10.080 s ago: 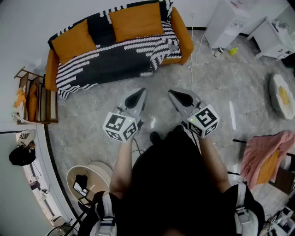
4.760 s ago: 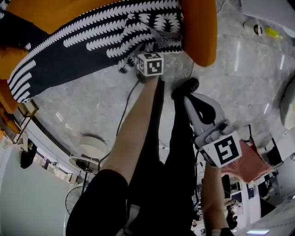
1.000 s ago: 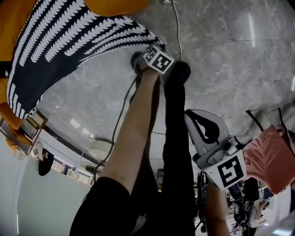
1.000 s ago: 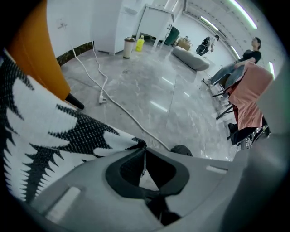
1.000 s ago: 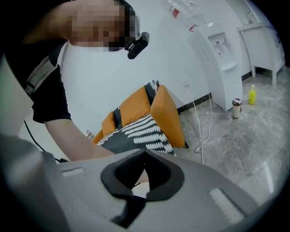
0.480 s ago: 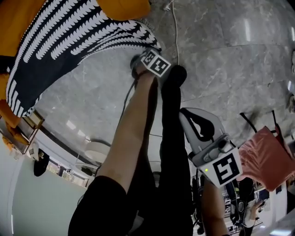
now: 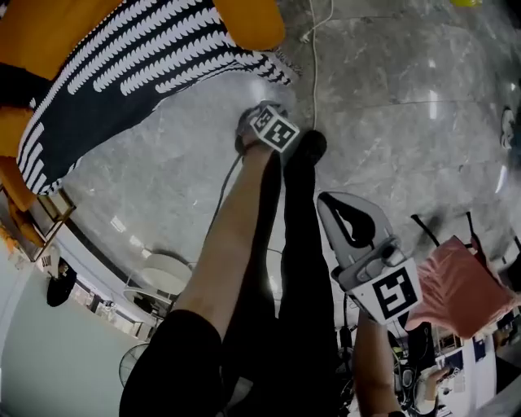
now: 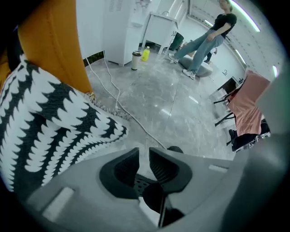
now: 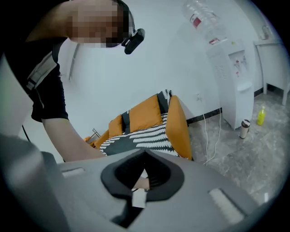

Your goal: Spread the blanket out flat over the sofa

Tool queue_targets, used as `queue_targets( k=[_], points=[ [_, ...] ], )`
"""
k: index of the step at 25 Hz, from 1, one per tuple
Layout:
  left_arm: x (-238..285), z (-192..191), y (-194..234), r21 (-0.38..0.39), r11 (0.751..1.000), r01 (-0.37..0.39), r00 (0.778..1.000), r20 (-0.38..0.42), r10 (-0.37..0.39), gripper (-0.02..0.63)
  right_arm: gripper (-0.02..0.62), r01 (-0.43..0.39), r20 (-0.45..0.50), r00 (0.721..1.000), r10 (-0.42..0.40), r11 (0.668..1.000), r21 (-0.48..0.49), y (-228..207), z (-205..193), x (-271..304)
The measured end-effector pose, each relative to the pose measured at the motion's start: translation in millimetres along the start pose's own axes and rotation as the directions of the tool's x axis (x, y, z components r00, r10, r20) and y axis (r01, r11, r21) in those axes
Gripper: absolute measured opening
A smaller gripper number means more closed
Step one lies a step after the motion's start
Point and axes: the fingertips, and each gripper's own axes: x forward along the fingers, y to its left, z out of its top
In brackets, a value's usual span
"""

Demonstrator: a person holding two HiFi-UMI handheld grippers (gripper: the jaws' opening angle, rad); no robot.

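The black-and-white patterned blanket lies over the orange sofa, and its fringed corner hangs down to the floor. In the left gripper view the blanket is at the left, beside the sofa's arm. My left gripper points down at the floor just off that corner. Its jaws have just been opening and stand open by a narrow gap with nothing between them. My right gripper hangs lower right by my legs, shut and empty. From the right gripper the sofa shows ahead.
A white cable runs across the grey marble floor by the sofa's end. A pink cloth hangs on a chair at the right. A wooden rack stands at the left. A water dispenser, a yellow bottle and a walking person are beyond.
My left gripper has come away from the blanket's corner, leaving bare floor between them. The right gripper has stayed shut by my legs.
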Motion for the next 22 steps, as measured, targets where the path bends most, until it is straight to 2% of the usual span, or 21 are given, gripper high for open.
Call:
queue_targets(
  k=[3, 7, 13, 16, 19, 22],
  points=[
    [-23.5, -2.9, -6.2, -0.016, 1.000, -0.003, 1.000, 0.018, 0.004, 0.071, 0.003, -0.008, 0.007, 1.000, 0.008, 1.000, -0.028, 16.6, 8.6, -7.8],
    [-64.2, -3.7, -14.8, -0.071, 0.997, -0.014, 0.997, 0.081, 0.020, 0.071, 0.003, -0.021, 0.032, 0.999, 0.023, 0.997, -0.076, 40.5, 24.7, -21.2],
    [-149.7, 7.1, -20.3, -0.143, 0.989, -0.044, 0.975, 0.211, 0.074, 0.061, 0.003, -0.048, 0.064, 0.996, 0.060, 0.983, -0.178, 81.1, 60.9, -42.2],
    [-203.0, 3.8, -28.3, -0.169, 0.982, -0.080, 0.954, 0.273, 0.125, 0.044, 0.003, -0.061, 0.075, 0.994, 0.080, 0.972, -0.227, 110.6, 79.9, -57.4],
    [-249.1, 13.9, -32.6, -0.196, 0.977, -0.087, 0.921, 0.358, 0.154, 0.034, 0.003, -0.075, 0.090, 0.990, 0.104, 0.955, -0.286, 131.2, 101.9, -69.1],
    [-295.8, 21.9, -37.2, -0.202, 0.974, -0.102, 0.896, 0.407, 0.179, 0.028, 0.003, -0.090, 0.093, 0.987, 0.129, 0.937, -0.337, 150.9, 119.8, -78.1]
  ],
)
